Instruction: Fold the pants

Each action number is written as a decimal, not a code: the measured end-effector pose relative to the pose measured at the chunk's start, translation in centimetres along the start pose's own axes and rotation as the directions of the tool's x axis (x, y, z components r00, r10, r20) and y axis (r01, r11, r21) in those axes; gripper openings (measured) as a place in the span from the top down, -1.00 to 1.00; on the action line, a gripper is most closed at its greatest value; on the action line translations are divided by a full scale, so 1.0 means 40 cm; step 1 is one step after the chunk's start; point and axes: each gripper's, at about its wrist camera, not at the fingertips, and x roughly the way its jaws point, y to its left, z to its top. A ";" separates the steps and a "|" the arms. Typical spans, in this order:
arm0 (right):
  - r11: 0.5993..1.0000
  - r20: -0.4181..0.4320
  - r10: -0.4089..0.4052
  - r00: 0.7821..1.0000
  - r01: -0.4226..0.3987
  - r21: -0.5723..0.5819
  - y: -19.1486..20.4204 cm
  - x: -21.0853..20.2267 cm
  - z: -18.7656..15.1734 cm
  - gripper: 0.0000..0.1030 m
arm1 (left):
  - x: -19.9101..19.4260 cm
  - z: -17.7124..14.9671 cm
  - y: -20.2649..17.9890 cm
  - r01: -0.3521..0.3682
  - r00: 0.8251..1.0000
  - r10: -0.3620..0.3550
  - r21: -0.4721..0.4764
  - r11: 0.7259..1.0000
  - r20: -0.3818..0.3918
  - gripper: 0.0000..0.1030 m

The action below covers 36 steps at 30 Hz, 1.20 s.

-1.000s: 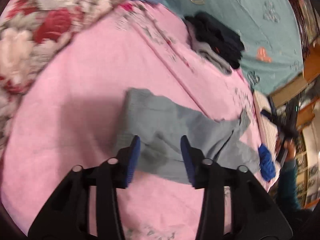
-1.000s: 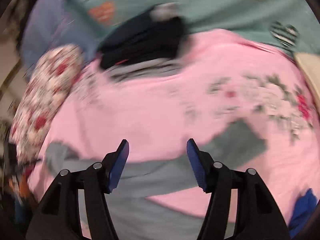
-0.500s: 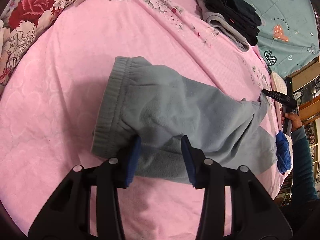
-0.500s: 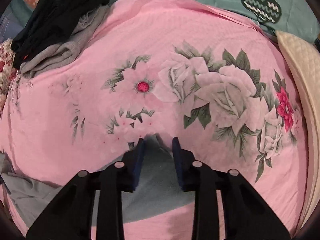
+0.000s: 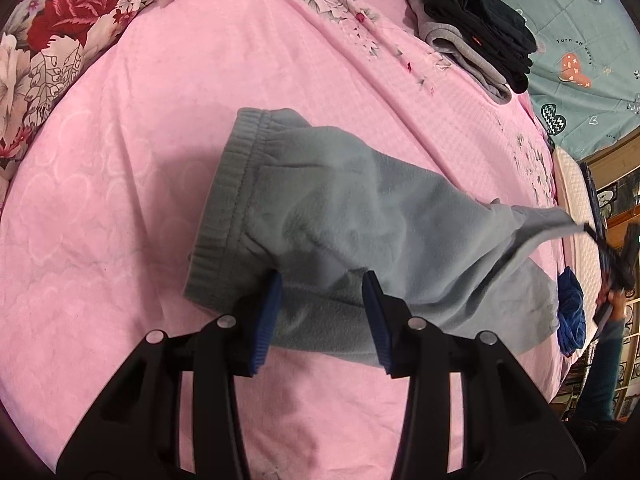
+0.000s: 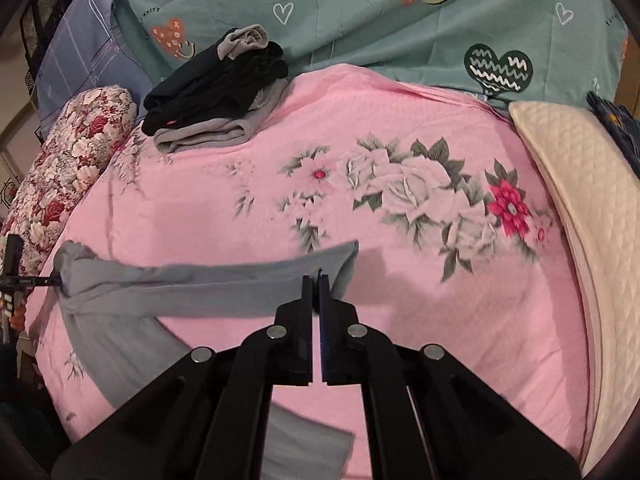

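- Nearest us, our left tongs (image 5: 320, 312) stand wide over the lower edge of the grey fleece pants (image 5: 360, 236), just right of the ribbed waistband (image 5: 228, 208). They gripped nothing half a second ago and grip nothing now; the blue pads (image 5: 267, 320) only sit against the fabric.
- Our right tongs (image 6: 319, 280) have gone from narrow to shut tight on the hem (image 6: 336, 260) of one pant leg. That is the real change: half a second ago they were just closing in on it.
- With that grip the leg (image 6: 208, 280) has come up off the pink bedspread (image 6: 400, 300) and runs taut toward the crotch, while the other leg (image 6: 120, 352) lies flat beneath it.
- We judge the fold has begun: the held leg can now be carried over its partner, if the left tongs pin the waist.
- The pants lie mid-bed, toward the near edge.
- Farther off, a stack of dark and grey folded clothes (image 6: 216, 92) sits at the far edge of the bedspread, against the teal heart-print sheet (image 6: 400, 20), with a floral bolster (image 6: 68, 160) at the left.
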 end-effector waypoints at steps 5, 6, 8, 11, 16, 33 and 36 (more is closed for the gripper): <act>0.994 -0.108 0.017 0.994 -0.005 0.113 -0.064 0.045 -0.147 0.58 | 0.004 0.007 -0.004 -0.004 1.000 0.004 0.006 1.000 -0.010 0.17; 0.984 -0.135 0.033 0.990 -0.009 0.177 -0.084 0.059 -0.168 0.26 | 0.005 0.008 -0.006 -0.008 1.000 0.008 0.011 1.000 -0.012 0.17; 0.951 -0.112 0.102 0.988 -0.064 0.301 -0.121 0.062 -0.191 0.23 | 0.005 0.009 -0.007 -0.012 1.000 0.012 0.010 1.000 -0.013 0.17; 0.896 -0.059 0.153 0.987 -0.113 0.430 -0.161 0.056 -0.202 0.19 | 0.004 0.007 -0.007 -0.015 1.000 0.015 0.009 1.000 -0.010 0.17; 0.786 -0.024 0.241 0.970 -0.181 0.591 -0.189 0.050 -0.206 0.19 | 0.000 0.001 -0.005 -0.012 1.000 0.012 0.005 1.000 -0.009 0.17; 0.855 -0.073 0.148 0.986 -0.091 0.511 -0.106 0.081 -0.200 0.93 | 0.000 -0.009 -0.007 0.010 1.000 -0.011 0.016 1.000 0.008 0.04; 0.864 -0.028 0.122 0.992 -0.092 0.495 -0.086 0.050 -0.174 0.93 | 0.000 -0.007 -0.011 -0.006 1.000 0.006 0.023 1.000 0.009 0.04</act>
